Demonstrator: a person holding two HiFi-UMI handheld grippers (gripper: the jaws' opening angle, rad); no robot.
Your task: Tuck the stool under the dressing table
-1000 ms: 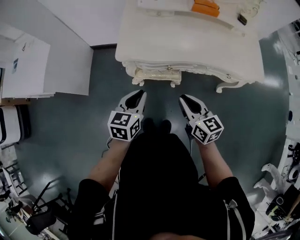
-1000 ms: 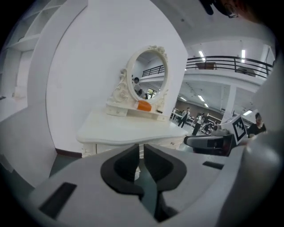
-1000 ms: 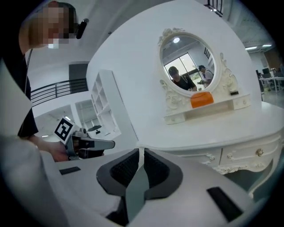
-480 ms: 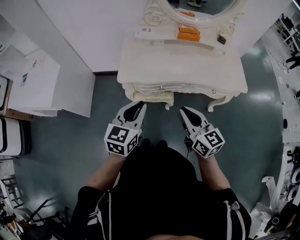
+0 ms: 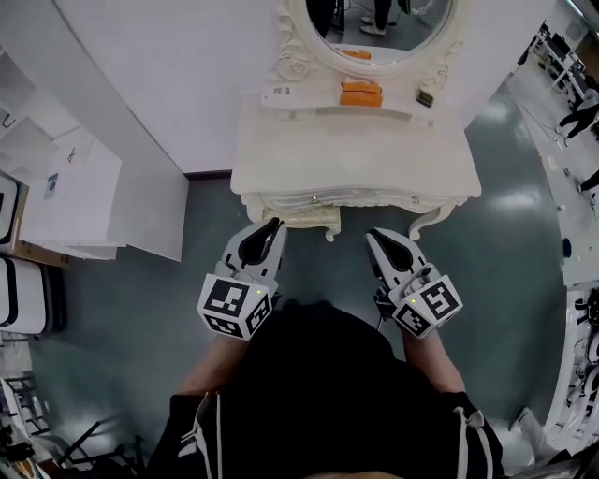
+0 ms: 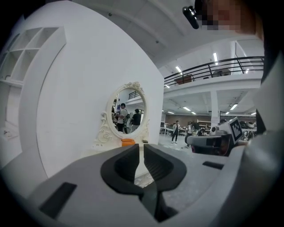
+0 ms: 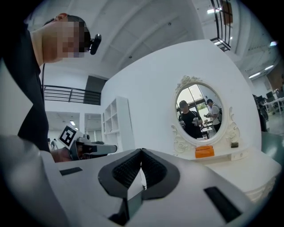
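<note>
Matt white dressing table point(image 5: 356, 164), carved trim; glossy grey floor point(image 5: 131, 309), reflective glass mirror point(image 5: 379, 23)

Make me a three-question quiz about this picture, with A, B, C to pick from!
1. Where is the orange box?
A. on the floor
B. on the shelf below the mirror
C. in a gripper
2. What colour is the dressing table?
A. white
B. black
C. red
3. How are the fingers of the right gripper?
A. wide open
B. holding the box
C. shut, empty
Answers: B, it sits under the mirror; A, its top is all white; C, the fingers meet with nothing between.
</note>
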